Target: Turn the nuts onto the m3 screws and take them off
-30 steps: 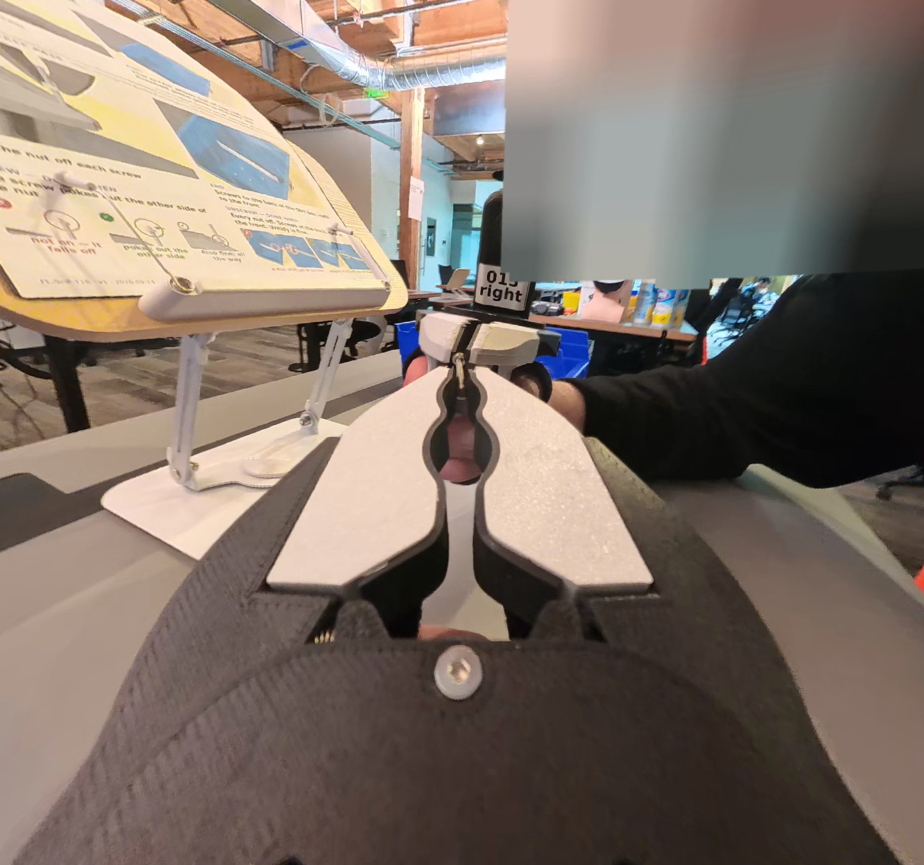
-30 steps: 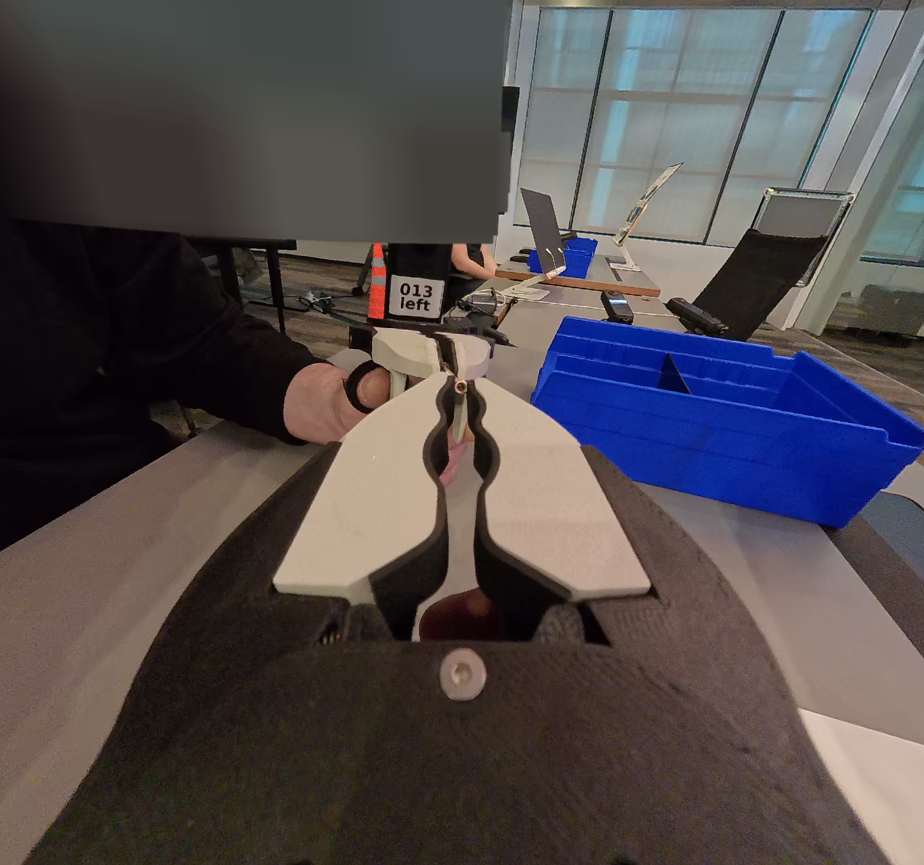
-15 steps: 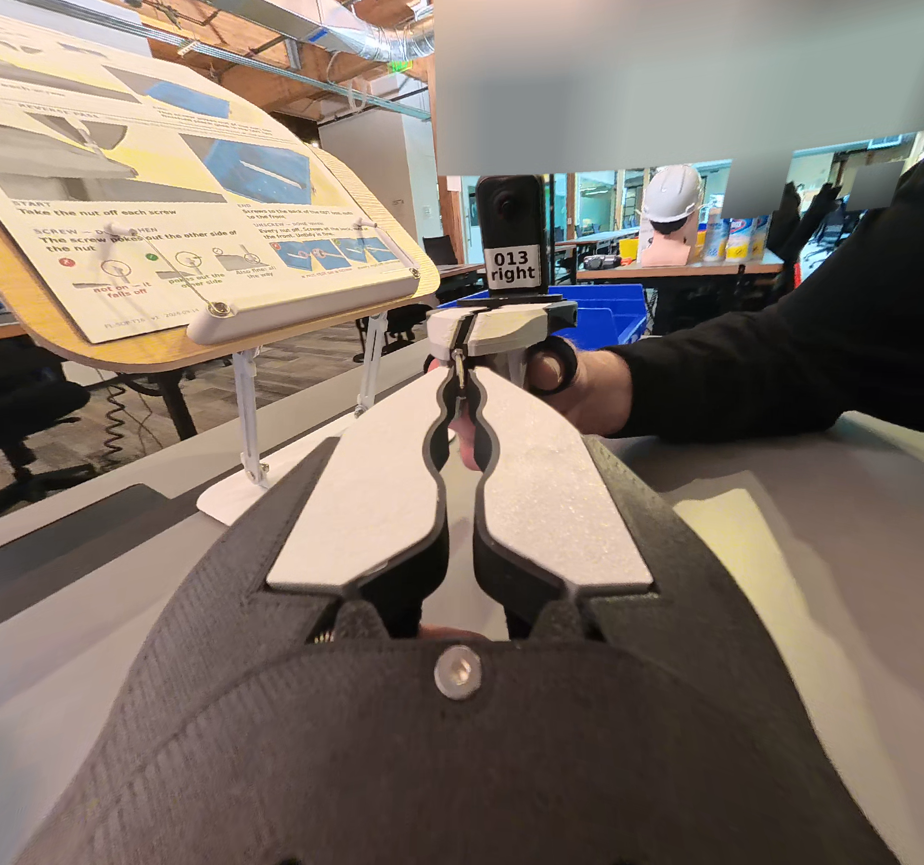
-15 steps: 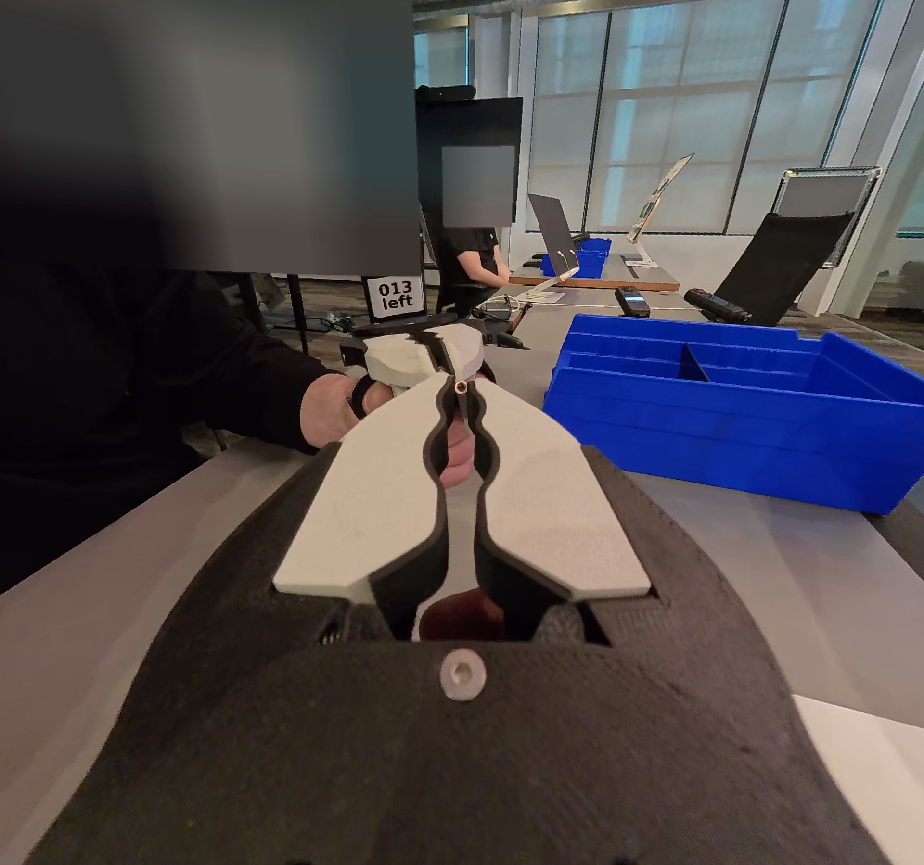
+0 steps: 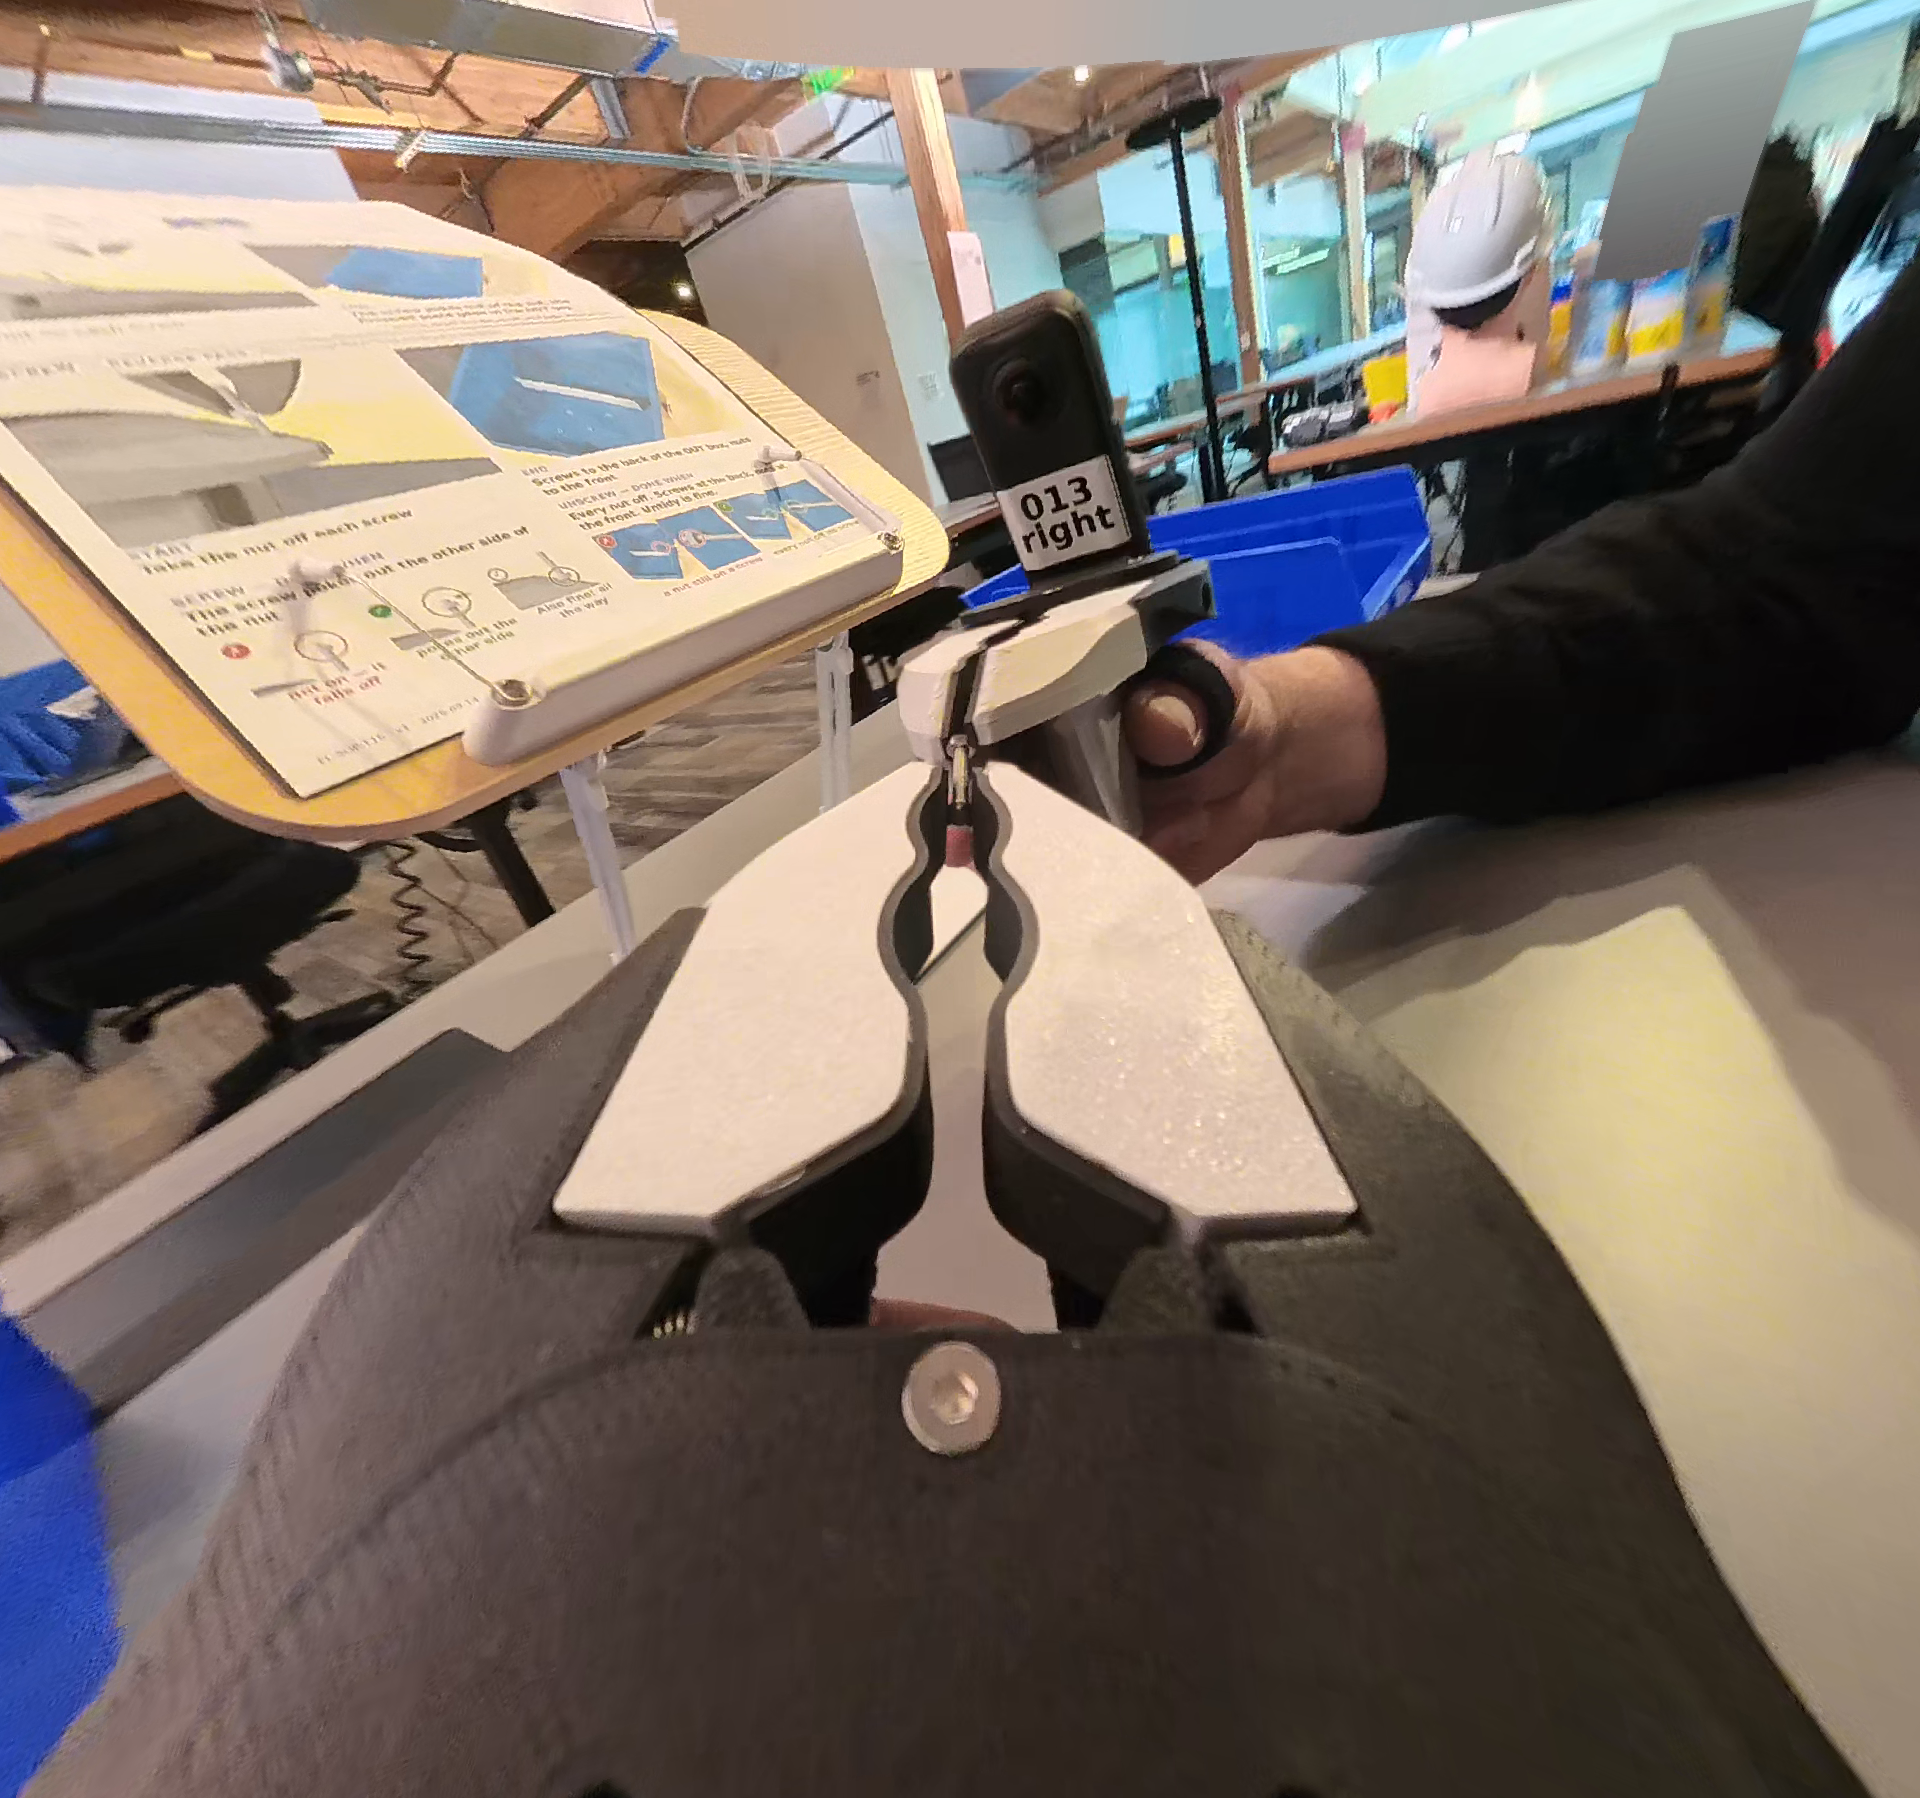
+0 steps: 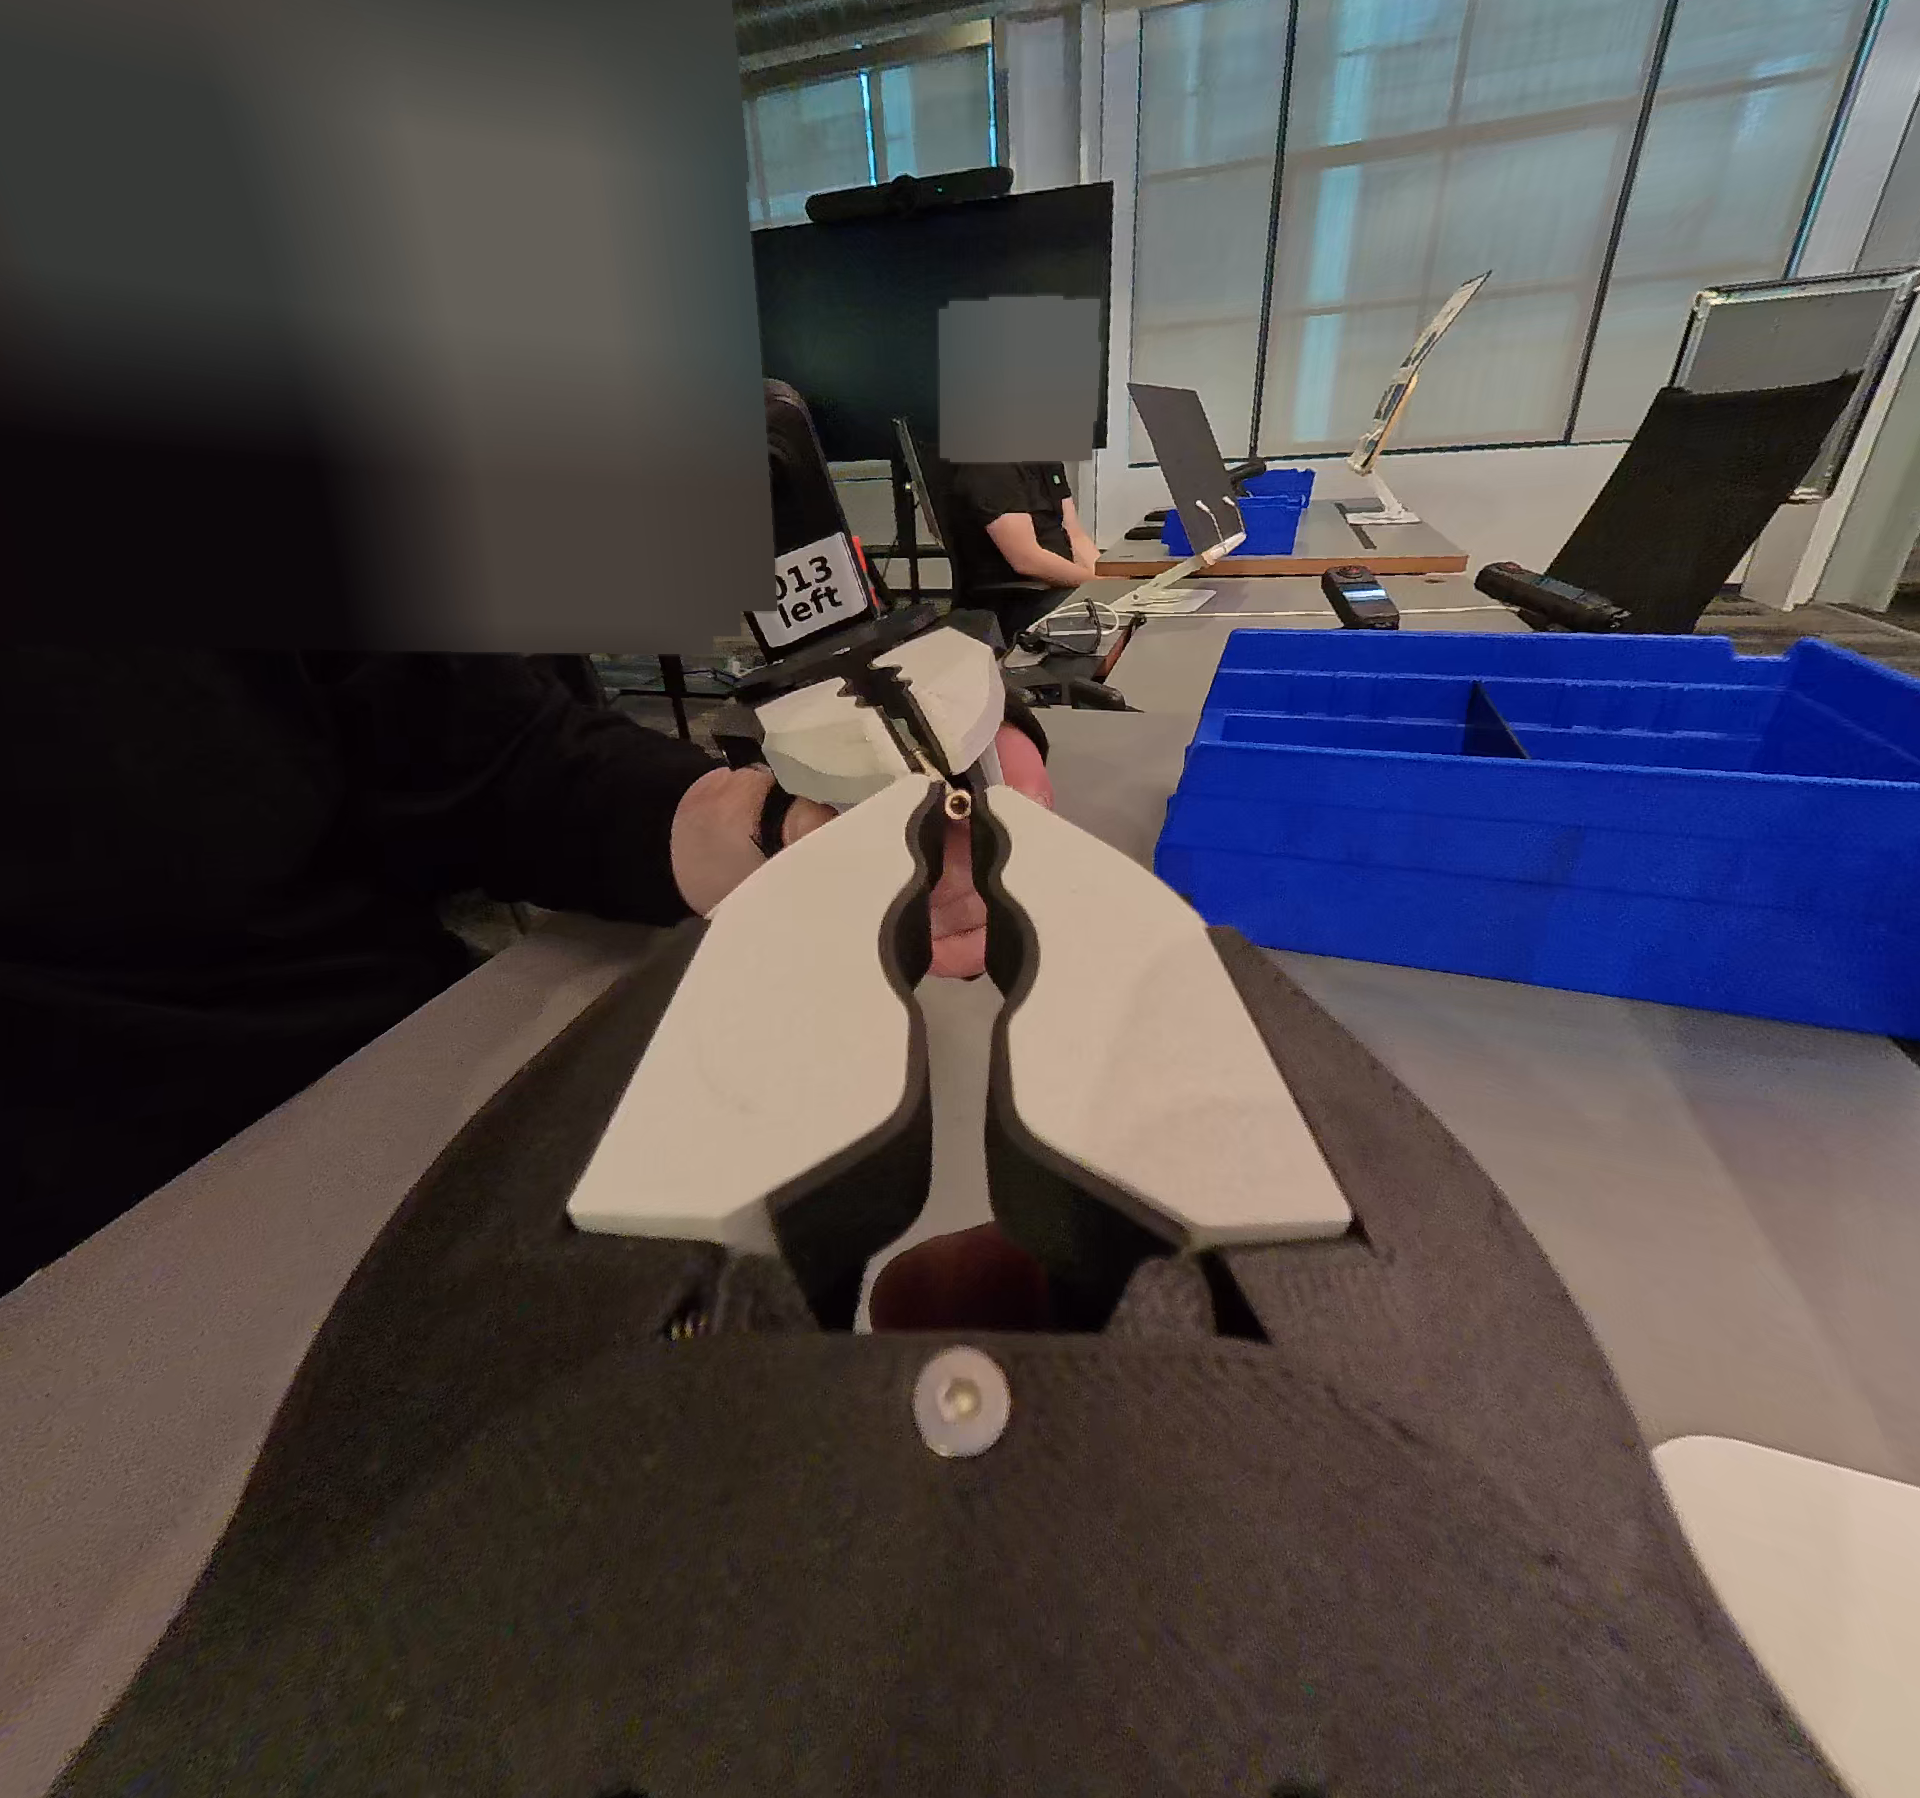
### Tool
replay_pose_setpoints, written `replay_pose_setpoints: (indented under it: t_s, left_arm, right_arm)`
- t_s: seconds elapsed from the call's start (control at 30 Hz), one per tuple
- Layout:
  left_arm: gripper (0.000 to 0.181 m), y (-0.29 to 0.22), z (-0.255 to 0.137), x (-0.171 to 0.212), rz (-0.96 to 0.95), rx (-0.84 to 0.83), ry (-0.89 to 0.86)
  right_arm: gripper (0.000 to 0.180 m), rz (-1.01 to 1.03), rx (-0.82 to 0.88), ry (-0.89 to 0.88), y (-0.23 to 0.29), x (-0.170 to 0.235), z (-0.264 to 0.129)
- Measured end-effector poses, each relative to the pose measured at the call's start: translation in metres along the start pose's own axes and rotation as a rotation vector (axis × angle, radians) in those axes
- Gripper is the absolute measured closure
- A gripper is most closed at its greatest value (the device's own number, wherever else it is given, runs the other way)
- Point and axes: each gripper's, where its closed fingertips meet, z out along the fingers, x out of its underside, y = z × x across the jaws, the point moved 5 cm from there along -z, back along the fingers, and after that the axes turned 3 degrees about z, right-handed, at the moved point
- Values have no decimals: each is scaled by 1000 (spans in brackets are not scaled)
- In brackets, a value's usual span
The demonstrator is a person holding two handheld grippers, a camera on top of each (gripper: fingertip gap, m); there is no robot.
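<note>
Honestly the screw (image 5: pixel 958 780) is tiny in the left wrist view — can't make out its threads or whether a nut sits on it. Right wrist view only gives a small brass-coloured end (image 6: pixel 954 805) between the tips, too small to call. The blue bin (image 6: pixel 1558 813) runs off the right edge, and the instruction board (image 5: pixel 416 543) is cut off at left, its far part blurred.
</note>
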Motion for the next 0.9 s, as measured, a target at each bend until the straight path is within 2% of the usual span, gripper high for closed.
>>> replay_pose_setpoints:
  t_s: [0.4,0.9]
  left_arm:
    - [177,-2,1,2,85,-15,37]
    - [177,-2,2,2,70,-15,32]
  right_arm:
    - [175,35,-14,-2,-2,2,-1]
    - [175,24,-15,-5,-2,1,-2]
